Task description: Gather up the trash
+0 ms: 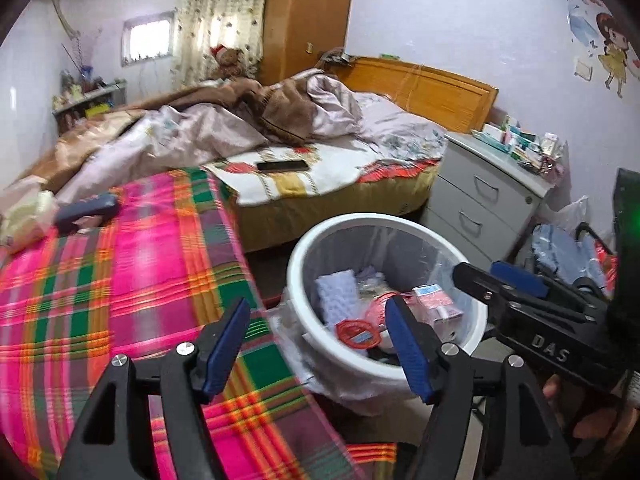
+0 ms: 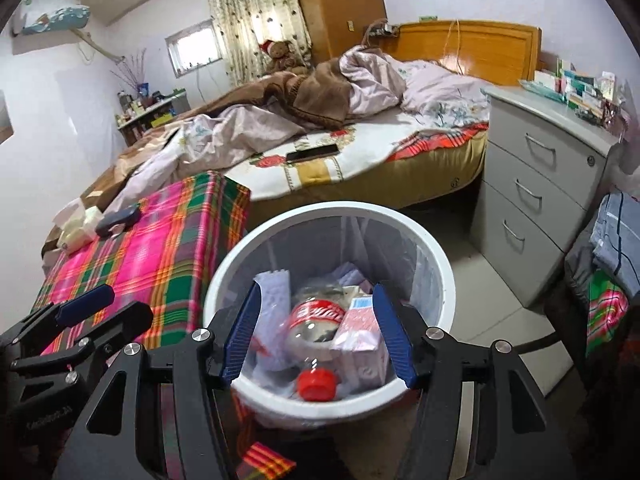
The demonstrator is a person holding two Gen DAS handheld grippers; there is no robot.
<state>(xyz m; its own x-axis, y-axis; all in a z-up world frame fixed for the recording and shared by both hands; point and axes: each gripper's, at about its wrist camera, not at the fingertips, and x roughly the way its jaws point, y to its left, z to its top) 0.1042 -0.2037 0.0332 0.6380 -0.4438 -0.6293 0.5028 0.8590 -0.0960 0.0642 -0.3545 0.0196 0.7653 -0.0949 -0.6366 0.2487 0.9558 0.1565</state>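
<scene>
Two grippers, left and right, hang with jaws wide and empty over the bin at 6 o'clock, trash inside; a careless swing could tip it.

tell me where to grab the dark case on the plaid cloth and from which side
Grip the dark case across its short width, coming from above with the left claw. It lies flat on the plaid cloth, long and narrow, with tissue packs crowding its far end.
</scene>
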